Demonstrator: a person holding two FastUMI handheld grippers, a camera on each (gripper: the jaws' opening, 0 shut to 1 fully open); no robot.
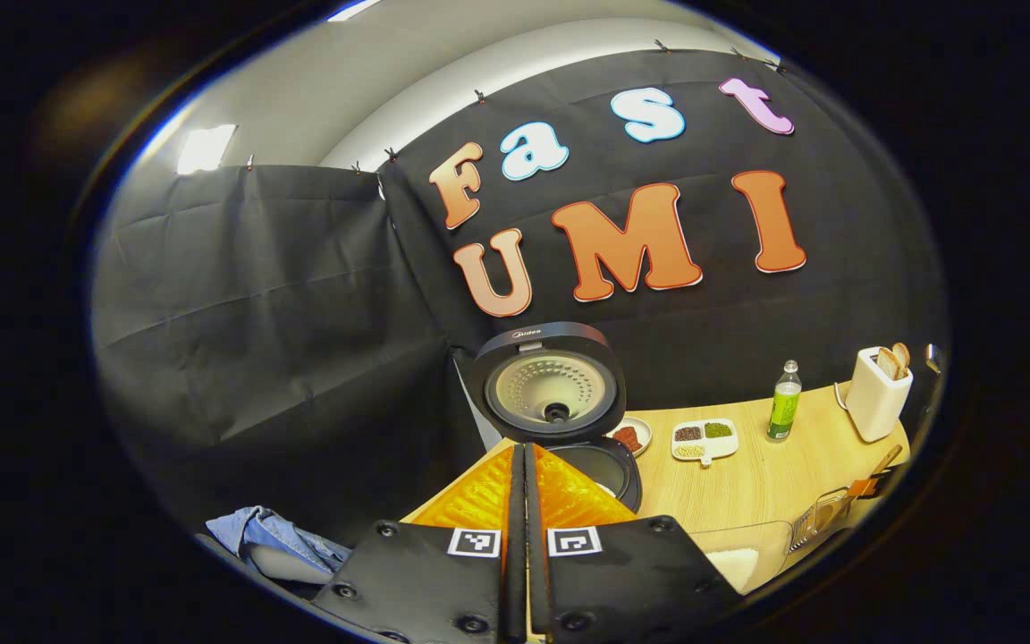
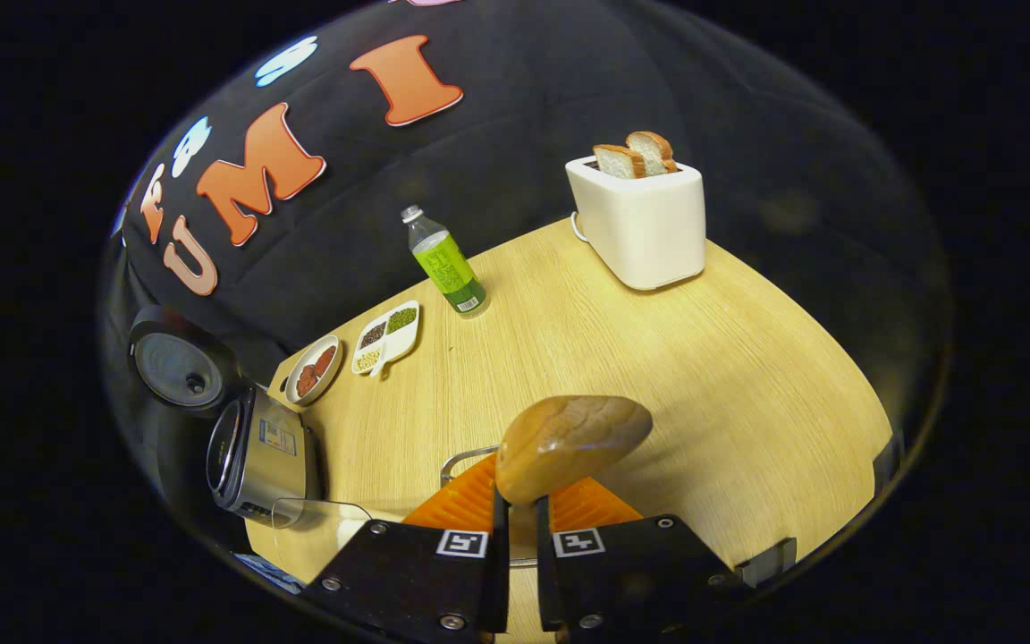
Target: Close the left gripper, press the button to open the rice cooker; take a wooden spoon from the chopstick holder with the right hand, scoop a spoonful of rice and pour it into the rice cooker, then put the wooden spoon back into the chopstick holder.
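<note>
A: Rice cooker (image 1: 560, 420) sits at the table's far left corner with its lid (image 1: 553, 383) standing upright and open, and a brand name printed on the lid's top edge reads "Midea". From the right gripper view the cooker (image 2: 260, 456) has a label on its silver side, too small to read.

B: And the left gripper (image 1: 524, 487)?

A: Its orange fingers are pressed together with nothing between them, tips just in front of the open pot.

B: The right gripper (image 2: 519, 519)?

A: Clamped on the wooden spoon (image 2: 569, 438), both fingers against the handle. The bowl of the spoon sticks up past the fingertips, its long axis running along the fingers, away from the camera.

B: Anything else with writing?

A: A green bottle (image 2: 445, 264) has a label with a barcode, not legible. Beside it lie a divided dish (image 2: 387, 337) of beans and a small plate (image 2: 314, 369). A white toaster (image 2: 645, 219) holds two slices of bread (image 2: 636, 156).
</note>
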